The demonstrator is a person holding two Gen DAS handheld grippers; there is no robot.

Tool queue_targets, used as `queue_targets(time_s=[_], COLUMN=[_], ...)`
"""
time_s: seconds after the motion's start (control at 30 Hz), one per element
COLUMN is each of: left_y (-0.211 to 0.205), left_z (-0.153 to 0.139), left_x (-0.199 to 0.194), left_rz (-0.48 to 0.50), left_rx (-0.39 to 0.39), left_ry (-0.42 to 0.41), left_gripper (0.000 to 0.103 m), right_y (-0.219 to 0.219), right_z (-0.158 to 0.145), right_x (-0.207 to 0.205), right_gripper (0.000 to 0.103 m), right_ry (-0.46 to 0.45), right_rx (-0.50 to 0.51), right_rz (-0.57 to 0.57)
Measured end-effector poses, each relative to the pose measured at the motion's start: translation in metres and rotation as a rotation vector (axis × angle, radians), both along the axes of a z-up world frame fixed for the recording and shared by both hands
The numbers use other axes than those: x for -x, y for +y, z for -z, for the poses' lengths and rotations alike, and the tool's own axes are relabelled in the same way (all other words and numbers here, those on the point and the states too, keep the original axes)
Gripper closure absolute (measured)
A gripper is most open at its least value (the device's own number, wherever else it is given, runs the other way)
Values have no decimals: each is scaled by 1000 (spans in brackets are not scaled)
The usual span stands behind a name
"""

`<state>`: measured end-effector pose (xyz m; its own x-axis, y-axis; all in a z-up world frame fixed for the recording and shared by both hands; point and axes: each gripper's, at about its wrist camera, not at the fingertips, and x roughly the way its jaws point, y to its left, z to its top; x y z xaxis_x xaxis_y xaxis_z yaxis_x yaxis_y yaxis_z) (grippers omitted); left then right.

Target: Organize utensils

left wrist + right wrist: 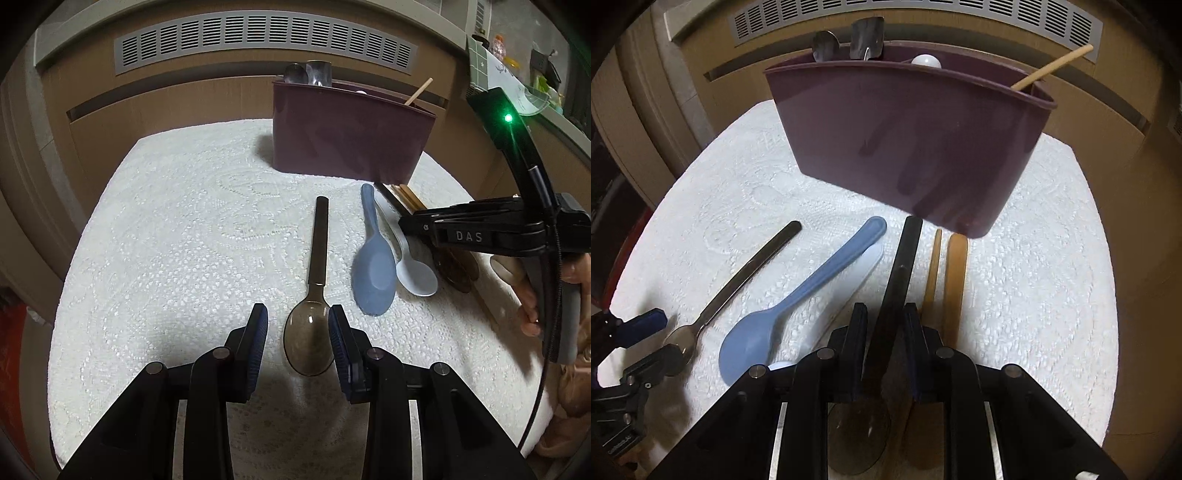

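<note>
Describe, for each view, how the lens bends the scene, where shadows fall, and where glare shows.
Left wrist view: fisheye bows the vent grille; the purple caddy shadows the white cloth to its left; a green light flares. Right wrist view: dark rounded corners; the right claw shadows the cloth below; steel spoon glints.
</note>
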<state>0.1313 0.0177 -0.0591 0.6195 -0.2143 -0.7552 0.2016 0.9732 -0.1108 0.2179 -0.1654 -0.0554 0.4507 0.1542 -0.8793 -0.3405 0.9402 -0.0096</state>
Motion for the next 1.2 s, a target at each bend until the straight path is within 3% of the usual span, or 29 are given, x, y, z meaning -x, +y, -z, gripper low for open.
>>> queue_targets(time_s=[0.2,0.33,0.43,0.63,0.93,1.07,1.13,1.2], left_y=[3,-2,-8,-35,-73,-84,-90,-91], left_z=[-4,-6,-8,-15,-12,-4,1,5], left_x=[0,1,-2,-25,-79,-102,-102,-96], left_rz=[1,18,47,156,211,228,242,249], left_rx=[18,34,64,85,-40,-88,-108,-119], left_ry=[8,16,34,75,139,184,196,200], left_gripper=[66,61,61,61,63,72,82,86], right_y=[-2,-23,-40,-57,-65,-67,-67,-67], right_z=[-10,-24,-31,-29,-22,-20,-18,-17], right_x=[16,33,46,67,70,70,70,70], right_gripper=[91,92,92,92,92,92,92,92], right_ry=[-38,-56,-62,-62,-49,-37,-24,-10], right_rx=[5,-84,-127,-120,-153,-168,-178,-190], right_rz=[-49,-29,-10,19,23,23,23,19])
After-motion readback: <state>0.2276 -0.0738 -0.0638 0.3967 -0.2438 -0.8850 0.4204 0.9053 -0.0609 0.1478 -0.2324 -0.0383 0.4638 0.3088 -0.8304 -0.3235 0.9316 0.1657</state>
